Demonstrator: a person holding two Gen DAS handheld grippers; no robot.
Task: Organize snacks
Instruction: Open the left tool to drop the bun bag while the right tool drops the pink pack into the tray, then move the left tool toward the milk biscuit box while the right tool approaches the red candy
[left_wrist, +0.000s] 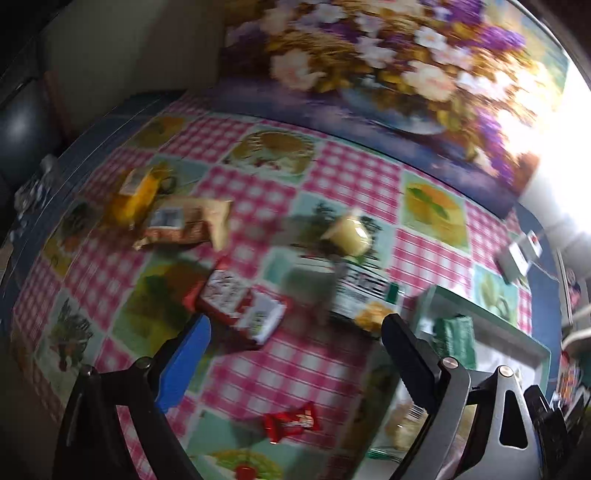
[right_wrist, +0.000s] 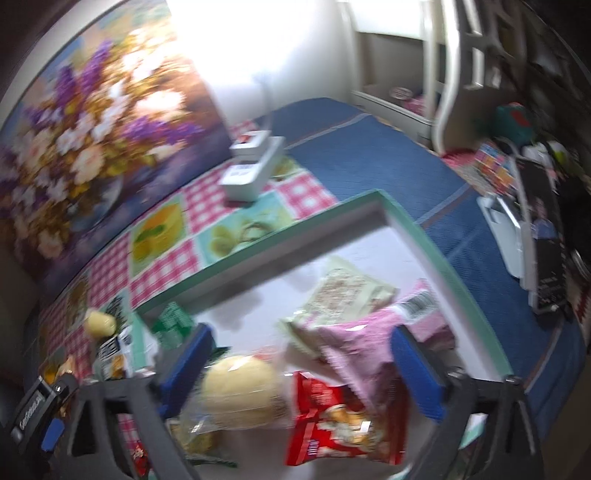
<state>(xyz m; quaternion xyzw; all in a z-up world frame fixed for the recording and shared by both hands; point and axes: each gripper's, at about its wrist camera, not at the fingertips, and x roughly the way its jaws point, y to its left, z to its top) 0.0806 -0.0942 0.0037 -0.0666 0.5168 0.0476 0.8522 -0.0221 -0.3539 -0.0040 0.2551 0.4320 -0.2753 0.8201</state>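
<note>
Crinkly foil snack packets, part sorted into green-rimmed tray (right_wrist: 369, 199).

Left claw (left_wrist: 295, 332) gapes, grasping nothing, over red-white packet (left_wrist: 240, 306) on checked desk (left_wrist: 332, 173); right claw (right_wrist: 303, 354) likewise released above red bag (right_wrist: 332, 424) and pink bag (right_wrist: 362, 332) in tray. Likely light, soft, slippery, crushable; pinch a sealed end seam.

The left gripper (left_wrist: 295, 332) hangs wide open over the checked tablecloth (left_wrist: 332, 177), with a red and white snack box (left_wrist: 240, 302) just past its blue finger (left_wrist: 184, 365) and a small red wrapper (left_wrist: 291, 422) near the tabletop's front edge.
</note>
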